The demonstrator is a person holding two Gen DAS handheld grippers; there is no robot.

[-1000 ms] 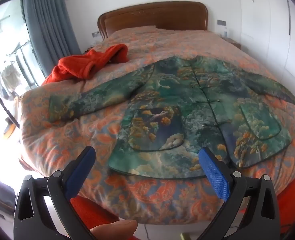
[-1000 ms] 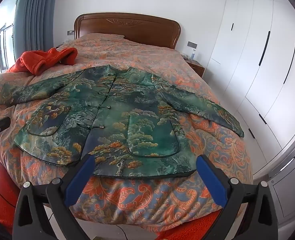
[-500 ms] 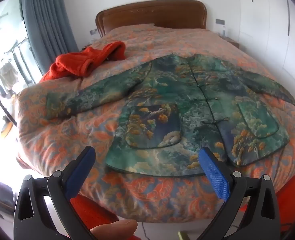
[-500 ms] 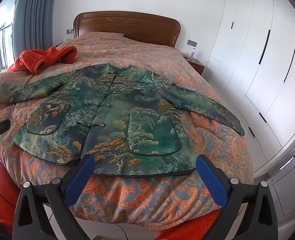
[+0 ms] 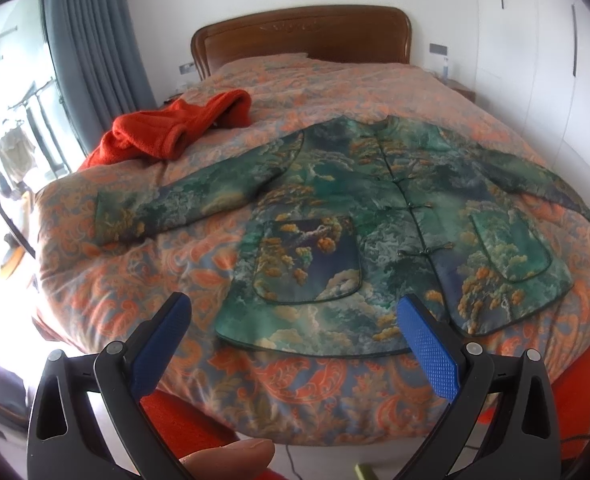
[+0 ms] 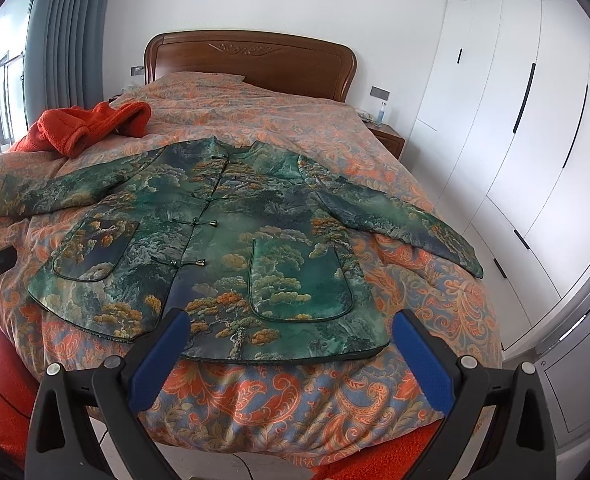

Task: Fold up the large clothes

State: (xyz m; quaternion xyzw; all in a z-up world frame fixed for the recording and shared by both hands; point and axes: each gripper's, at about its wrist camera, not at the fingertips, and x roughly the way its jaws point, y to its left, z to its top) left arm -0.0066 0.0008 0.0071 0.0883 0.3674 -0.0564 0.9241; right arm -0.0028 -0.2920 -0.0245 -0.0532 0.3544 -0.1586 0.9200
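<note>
Bedroom: paisley orange quilt (image 6: pixel 303 392) covers the bed and serves as the folding surface; its near edge drops away just ahead of both tools.
Left gripper (image 5: pixel 295 348): jaws spread wide, nothing between the blue pads; it hangs off the foot of the bed, short of the hem, a fingertip of the person's hand (image 5: pixel 231 458) showing below it.
Right gripper (image 6: pixel 291 354): jaws equally wide and empty, held level with the other, apart from the cloth.
Why so held: probably so each tool can take one side of the garment at once; no fold has been started.
Jacket (image 6: pixel 223 240): green brocade with tree pattern, laid face up and buttoned, hem toward the tools, collar toward the headboard, both sleeves stretched outward; flat like this so the fold lines are easy to reach.
Right sleeve end (image 6: pixel 455 248): lies near the quilt's wardrobe-side edge and may slip off.
Pockets: one patch pocket each side of the front closure, lying smooth.
Red fleece garment (image 5: pixel 175 136): bunched beyond the left sleeve, clear of the jacket, likely waiting its turn.
Headboard (image 6: pixel 251 60): wooden, at the far wall.
Wardrobe (image 6: pixel 515 140): white doors along the right.
</note>
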